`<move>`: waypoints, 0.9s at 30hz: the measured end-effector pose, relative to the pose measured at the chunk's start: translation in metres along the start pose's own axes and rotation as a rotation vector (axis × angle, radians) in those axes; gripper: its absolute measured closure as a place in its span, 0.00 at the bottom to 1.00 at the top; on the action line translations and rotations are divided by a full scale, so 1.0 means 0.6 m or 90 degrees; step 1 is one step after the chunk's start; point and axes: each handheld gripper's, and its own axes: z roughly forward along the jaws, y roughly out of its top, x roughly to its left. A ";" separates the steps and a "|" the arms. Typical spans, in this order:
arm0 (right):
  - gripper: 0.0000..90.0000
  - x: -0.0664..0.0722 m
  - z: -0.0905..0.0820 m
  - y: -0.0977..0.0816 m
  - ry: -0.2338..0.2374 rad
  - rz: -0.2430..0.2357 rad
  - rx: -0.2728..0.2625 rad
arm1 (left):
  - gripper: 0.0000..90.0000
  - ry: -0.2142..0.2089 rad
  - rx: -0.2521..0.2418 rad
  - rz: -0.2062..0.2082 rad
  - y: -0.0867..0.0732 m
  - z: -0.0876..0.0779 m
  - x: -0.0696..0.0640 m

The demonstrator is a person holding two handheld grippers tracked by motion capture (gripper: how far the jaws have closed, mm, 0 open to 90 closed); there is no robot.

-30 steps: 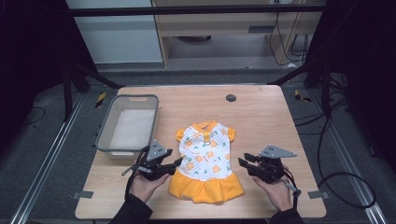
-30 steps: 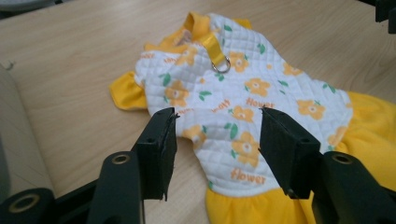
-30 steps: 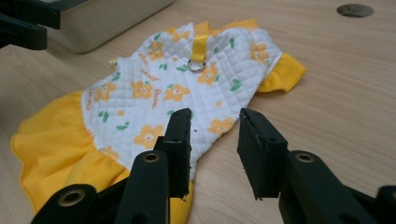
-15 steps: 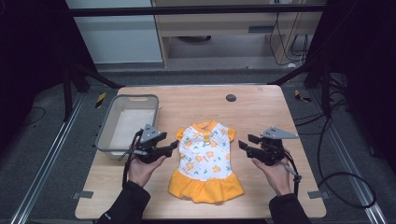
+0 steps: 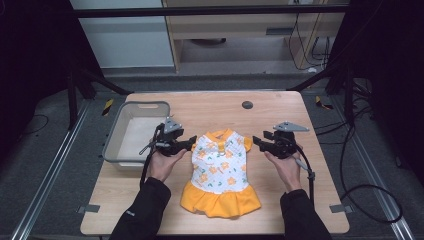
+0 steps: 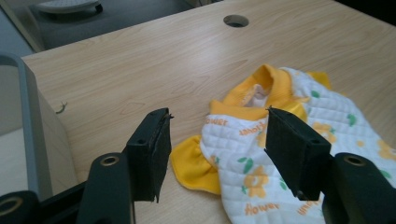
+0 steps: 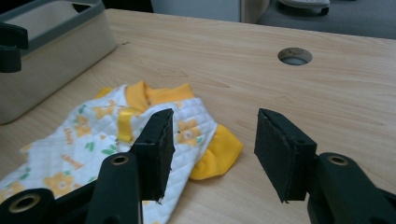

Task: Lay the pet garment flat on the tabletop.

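High view: small white quilted dress with orange flowers and orange skirt (image 5: 221, 172) flat mid wooden table (image 5: 210, 107), grey plastic bin (image 5: 134, 131) left; left gripper (image 5: 189, 144) and right gripper (image 5: 256, 140) flank its sleeves. Left gripper view: jaws just opened, released, sleeve beyond. Right gripper view: jaws just opened, nothing gripped.

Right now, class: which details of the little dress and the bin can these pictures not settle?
- dress: its underside, hidden against the table in the high view.
- dress skirt: cut off by the bottom edge in both gripper views.
- bin: its near floor, hidden by the left gripper in the high view.
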 end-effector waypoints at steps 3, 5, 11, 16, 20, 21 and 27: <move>0.53 -0.009 0.022 -0.002 -0.015 -0.005 0.011 | 0.45 0.008 0.011 -0.007 -0.005 0.027 0.004; 0.54 -0.015 0.038 -0.006 -0.023 -0.009 0.019 | 0.45 0.019 0.030 -0.008 -0.011 0.045 0.006; 0.55 -0.028 0.082 -0.027 -0.051 -0.016 0.067 | 0.47 0.023 0.058 -0.019 -0.029 0.086 0.015; 0.55 -0.032 0.110 -0.043 -0.056 -0.013 0.090 | 0.50 0.039 0.093 -0.003 -0.042 0.106 0.015; 0.56 -0.030 0.125 -0.051 -0.056 -0.018 0.102 | 0.52 0.048 0.103 -0.014 -0.052 0.116 0.017; 0.56 -0.029 0.127 -0.053 -0.055 -0.019 0.106 | 0.53 0.051 0.108 -0.015 -0.054 0.118 0.019; 0.62 -0.028 0.138 -0.061 -0.063 -0.025 0.121 | 0.58 0.055 0.125 -0.011 -0.061 0.123 0.016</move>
